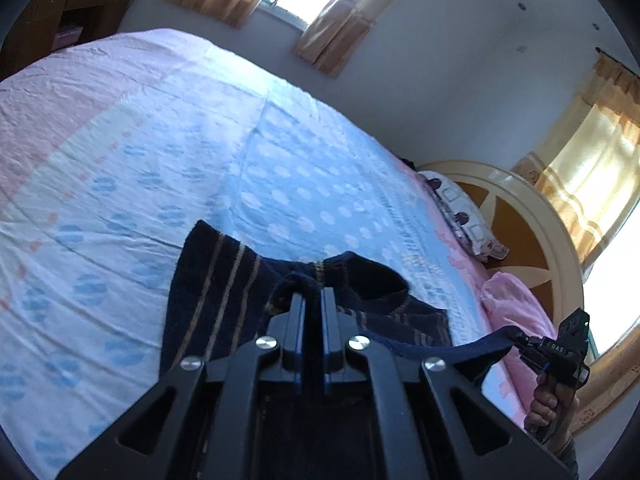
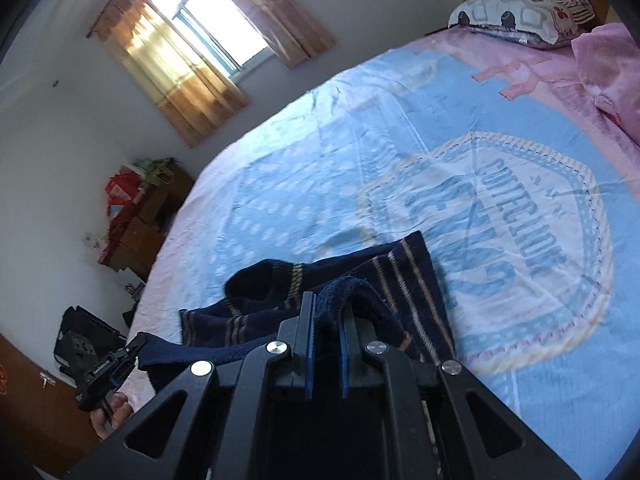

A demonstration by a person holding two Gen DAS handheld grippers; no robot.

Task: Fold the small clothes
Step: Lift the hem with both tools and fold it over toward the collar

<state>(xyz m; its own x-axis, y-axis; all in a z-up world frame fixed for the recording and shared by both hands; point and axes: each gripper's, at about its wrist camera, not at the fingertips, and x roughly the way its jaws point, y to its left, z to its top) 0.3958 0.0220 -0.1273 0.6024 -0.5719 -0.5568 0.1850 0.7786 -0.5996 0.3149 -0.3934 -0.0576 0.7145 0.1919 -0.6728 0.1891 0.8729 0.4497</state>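
Left gripper [image 1: 312, 294], lower centre of its view: fingers [image 1: 297, 312] pressed together, pinching an edge of the dark navy knit garment [image 1: 212, 280] with tan stripes. Right gripper [image 2: 330, 304], lower centre of its view: fingers [image 2: 307, 320] likewise clamped on another edge. Garment partly draped on the bed [image 1: 160, 140], over a blue and pink sheet. Pillow [image 2: 516, 16] upper right; curtained window [image 2: 208, 32] upper left.

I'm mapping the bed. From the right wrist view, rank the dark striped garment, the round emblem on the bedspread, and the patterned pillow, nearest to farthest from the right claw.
1. Dark striped garment: clamped in the right claw.
2. Round emblem: mid-bed, to the right.
3. Patterned pillow: far end, upper right.
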